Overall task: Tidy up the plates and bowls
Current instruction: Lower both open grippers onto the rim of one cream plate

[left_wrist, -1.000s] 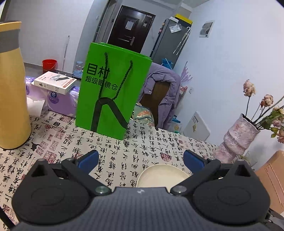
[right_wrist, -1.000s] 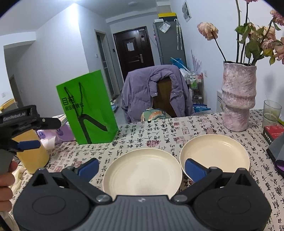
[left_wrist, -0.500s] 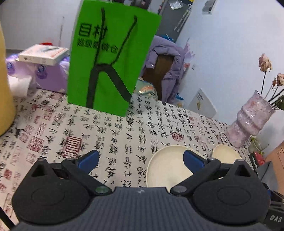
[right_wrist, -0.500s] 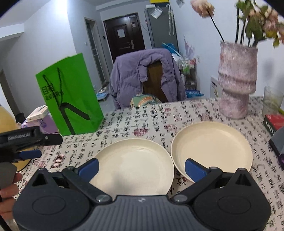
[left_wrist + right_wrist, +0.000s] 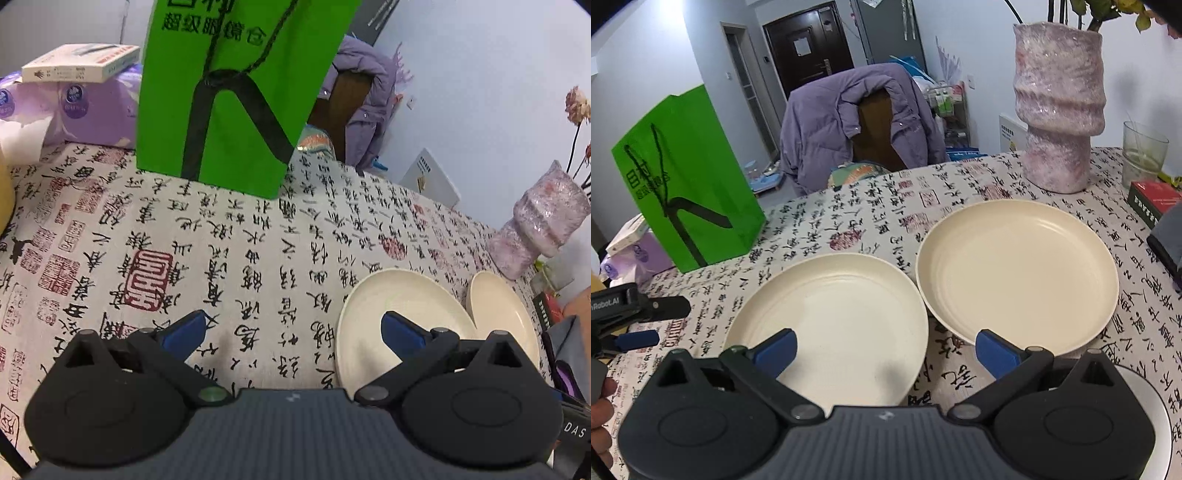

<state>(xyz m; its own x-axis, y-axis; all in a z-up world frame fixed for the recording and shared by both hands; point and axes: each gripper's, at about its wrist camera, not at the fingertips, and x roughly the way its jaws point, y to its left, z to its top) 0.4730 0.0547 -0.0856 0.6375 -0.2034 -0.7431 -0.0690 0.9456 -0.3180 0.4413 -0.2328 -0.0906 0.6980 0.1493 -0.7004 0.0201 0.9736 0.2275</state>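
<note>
The right gripper [image 5: 884, 349] is spread wide and holds nothing, poised over the near rim of the left plate [image 5: 834, 314]. The right plate [image 5: 1015, 273] lies just beside it, toward the vase [image 5: 1058, 107]. The left gripper [image 5: 291, 332] also gapes empty above the table's patterned cloth [image 5: 221, 251], near the green bag [image 5: 236, 92].

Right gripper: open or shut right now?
Open. The right gripper has its blue fingers spread wide above the left plate, holding nothing.

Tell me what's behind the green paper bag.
Behind the green paper bag, a white box sits on purple tissue packs. Whatever lies directly behind the bag is hidden.
</note>
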